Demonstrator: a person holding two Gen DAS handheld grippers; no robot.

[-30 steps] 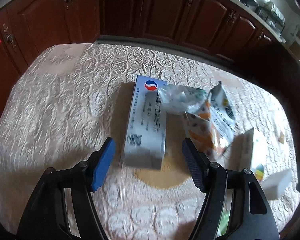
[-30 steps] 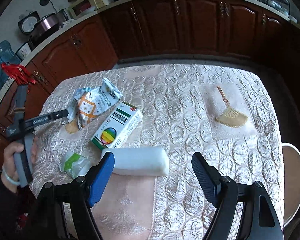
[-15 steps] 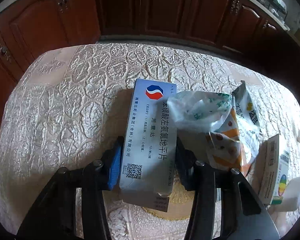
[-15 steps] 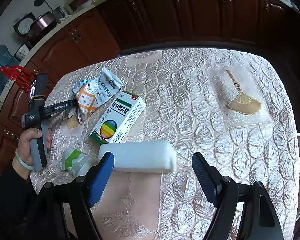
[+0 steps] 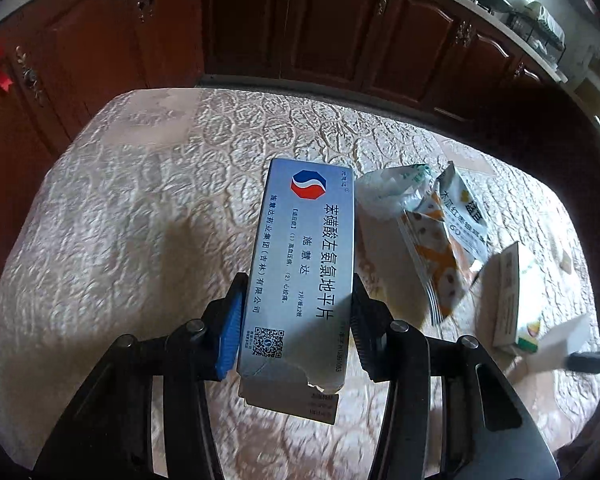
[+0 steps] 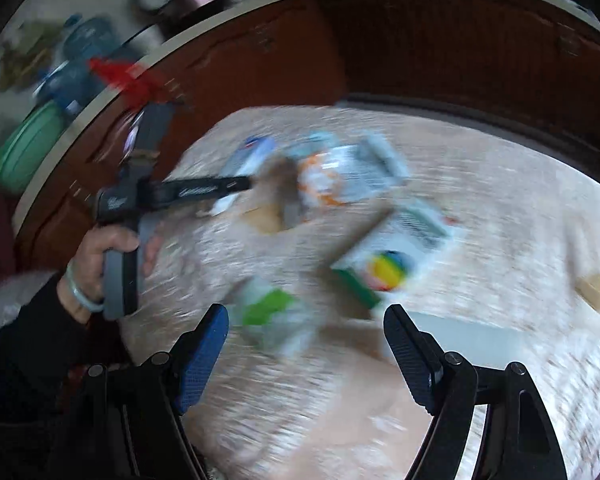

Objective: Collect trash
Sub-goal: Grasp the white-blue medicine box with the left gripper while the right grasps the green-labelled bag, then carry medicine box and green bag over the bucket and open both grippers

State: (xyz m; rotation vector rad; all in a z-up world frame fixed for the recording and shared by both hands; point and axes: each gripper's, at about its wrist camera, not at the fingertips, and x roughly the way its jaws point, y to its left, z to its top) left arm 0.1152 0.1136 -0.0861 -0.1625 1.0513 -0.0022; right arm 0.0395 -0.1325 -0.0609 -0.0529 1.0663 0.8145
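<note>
My left gripper [image 5: 296,300] is shut on a silver-blue medicine box [image 5: 304,264], pads pressing its long sides, and holds it just above the tablecloth. The box's torn flap hangs at the near end. The right wrist view is blurred. It shows the left gripper [image 6: 236,184] with the box [image 6: 252,156] at the table's left. My right gripper [image 6: 306,316] is open with nothing in its jaws. A crumpled green-and-white wrapper [image 6: 272,316] lies just beyond its fingers. A white bottle [image 6: 472,336] lies to the right of them.
An orange-and-white snack packet [image 5: 440,248], a crumpled white bag [image 5: 388,192] and a rainbow-marked box [image 5: 516,296] lie on the quilted tablecloth [image 5: 140,220]. Dark wooden cabinets [image 5: 300,20] stand beyond the table. A person's hand [image 6: 100,252] holds the left gripper's handle.
The left gripper closed on the medicine box and raised it off the cloth. The right gripper swung left, from over the white bottle toward the green-and-white wrapper, still open.
</note>
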